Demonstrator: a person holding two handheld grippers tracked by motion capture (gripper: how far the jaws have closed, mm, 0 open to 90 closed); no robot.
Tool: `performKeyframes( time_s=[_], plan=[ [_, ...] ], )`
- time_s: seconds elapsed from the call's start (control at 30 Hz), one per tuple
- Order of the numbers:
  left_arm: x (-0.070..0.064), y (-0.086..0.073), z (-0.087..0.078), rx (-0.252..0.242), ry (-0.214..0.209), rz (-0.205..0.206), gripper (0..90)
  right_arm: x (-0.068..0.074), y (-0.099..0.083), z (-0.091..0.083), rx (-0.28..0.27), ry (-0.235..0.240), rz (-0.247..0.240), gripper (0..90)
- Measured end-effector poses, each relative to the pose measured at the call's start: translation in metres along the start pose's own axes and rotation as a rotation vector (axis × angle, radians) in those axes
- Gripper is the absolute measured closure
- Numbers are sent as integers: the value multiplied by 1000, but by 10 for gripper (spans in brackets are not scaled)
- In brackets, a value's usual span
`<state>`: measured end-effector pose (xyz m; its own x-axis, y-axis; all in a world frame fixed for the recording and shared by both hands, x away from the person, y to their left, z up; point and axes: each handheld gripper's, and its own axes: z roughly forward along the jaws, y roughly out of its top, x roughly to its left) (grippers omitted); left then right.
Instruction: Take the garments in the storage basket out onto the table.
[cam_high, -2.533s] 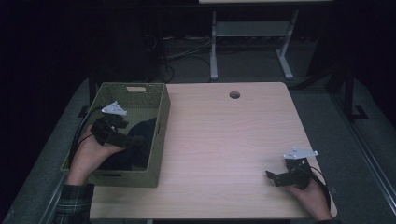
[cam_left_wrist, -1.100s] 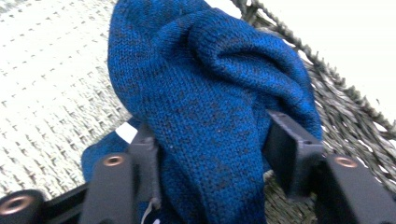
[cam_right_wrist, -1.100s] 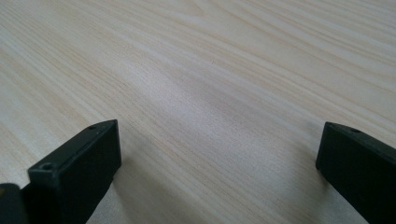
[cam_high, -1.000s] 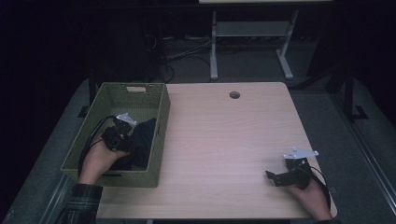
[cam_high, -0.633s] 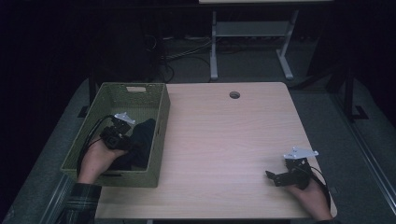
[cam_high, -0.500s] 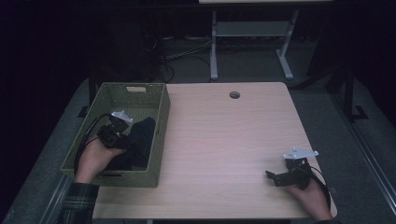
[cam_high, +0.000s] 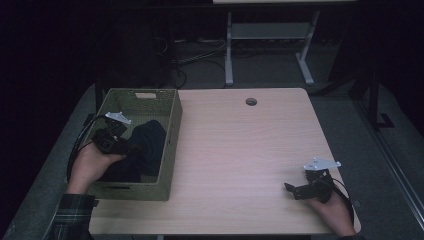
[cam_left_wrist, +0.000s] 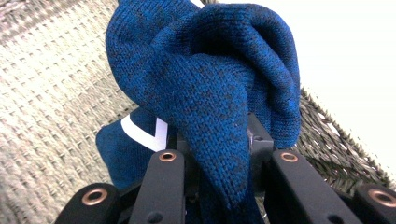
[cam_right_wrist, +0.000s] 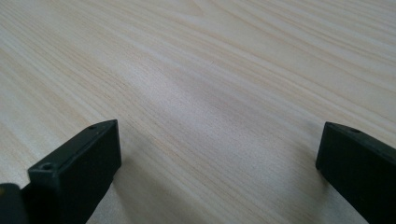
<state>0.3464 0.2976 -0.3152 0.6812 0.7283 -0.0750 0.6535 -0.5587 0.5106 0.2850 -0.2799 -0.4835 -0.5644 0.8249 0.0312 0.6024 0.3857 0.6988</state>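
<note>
**Blue knit pinched in the basket, other gripper idle on the table**

Where the high view looks down on the table, a green woven basket stands on its left part, and a dark blue knitted cloth lies heaped inside it. The left gripper reaches into the basket from the person's side, its tips at the edge of the cloth, with the left hand behind it. Well apart, near the table's right front corner, the right gripper rests low over the bare wood, pointing leftward.

In the left gripper view, the left gripper has its jaws pressed together on a fold of the blue knitted cloth, which bulges up out of the pinch. A white stripe shows on the cloth lower down, and the basket's woven wall lies behind.

In the right gripper view, the right gripper has its jaws spread wide with nothing between them, just above the pale wood of the table.
</note>
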Motion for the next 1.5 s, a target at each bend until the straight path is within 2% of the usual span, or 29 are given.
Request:
performKeyframes(
  time_s=[0.3,0.5,0.83,1.13,1.3,1.5],
  plan=[
    [3,8,-25,-24,0,-14,739,0,0,0,-1,-4,-1,0],
    [5,13,-38,-35,-14,-19,739,0,0,0,-1,-2,0,0],
    [4,33,-63,-32,4,-6,740,0,0,0,-1,-1,0,0],
    [1,48,-79,-43,2,6,743,0,0,0,0,-1,1,0],
    [-1,55,-86,-58,-21,12,745,0,0,0,1,-1,3,0],
    [-5,62,-91,-70,-11,19,749,0,0,0,2,-1,5,0]
  ],
)
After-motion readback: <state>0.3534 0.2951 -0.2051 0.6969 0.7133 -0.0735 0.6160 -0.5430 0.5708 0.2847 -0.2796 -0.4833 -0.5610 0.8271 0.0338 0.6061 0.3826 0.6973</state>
